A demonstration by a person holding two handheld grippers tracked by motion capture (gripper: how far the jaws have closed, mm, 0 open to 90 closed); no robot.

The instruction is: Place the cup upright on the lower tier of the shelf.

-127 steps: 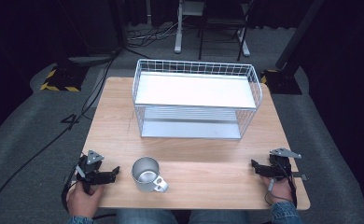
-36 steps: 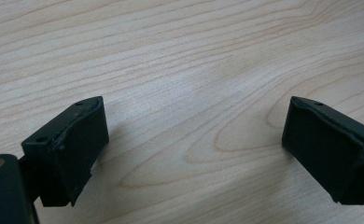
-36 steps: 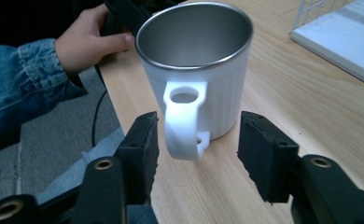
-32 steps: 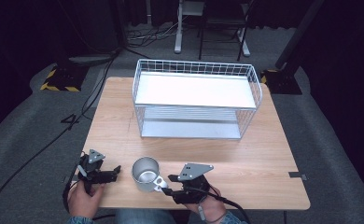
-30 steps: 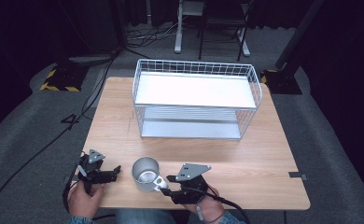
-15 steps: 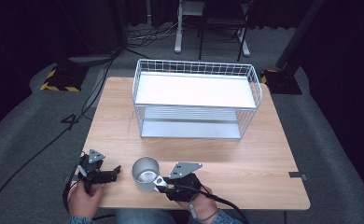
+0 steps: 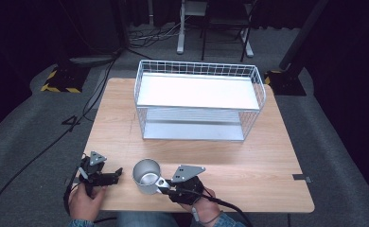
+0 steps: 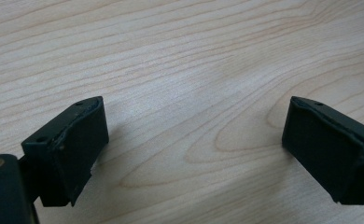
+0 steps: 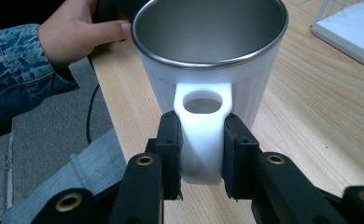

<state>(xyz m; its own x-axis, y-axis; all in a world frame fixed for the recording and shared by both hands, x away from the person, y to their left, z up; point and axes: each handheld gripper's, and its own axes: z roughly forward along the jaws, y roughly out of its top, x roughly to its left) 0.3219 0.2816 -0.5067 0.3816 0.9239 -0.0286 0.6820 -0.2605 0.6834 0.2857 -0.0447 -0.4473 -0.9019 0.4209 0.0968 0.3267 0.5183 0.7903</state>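
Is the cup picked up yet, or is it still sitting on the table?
Done: the right gripper has just closed its jaws onto the cup's white handle. In hand: that grip; the cup is upright on the table. Left: lifting it, perhaps to the wire basket. The left gripper rests open.

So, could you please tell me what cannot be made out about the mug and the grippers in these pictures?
- Mug: in the right gripper view its base is hidden behind the right gripper clamped on the handle.
- Mug's far side: hidden by its own body in that view.
- Left gripper: its body is cut off by the bottom edge of the left gripper view.
- Wire basket: its lower shelf is blurred in the high view.
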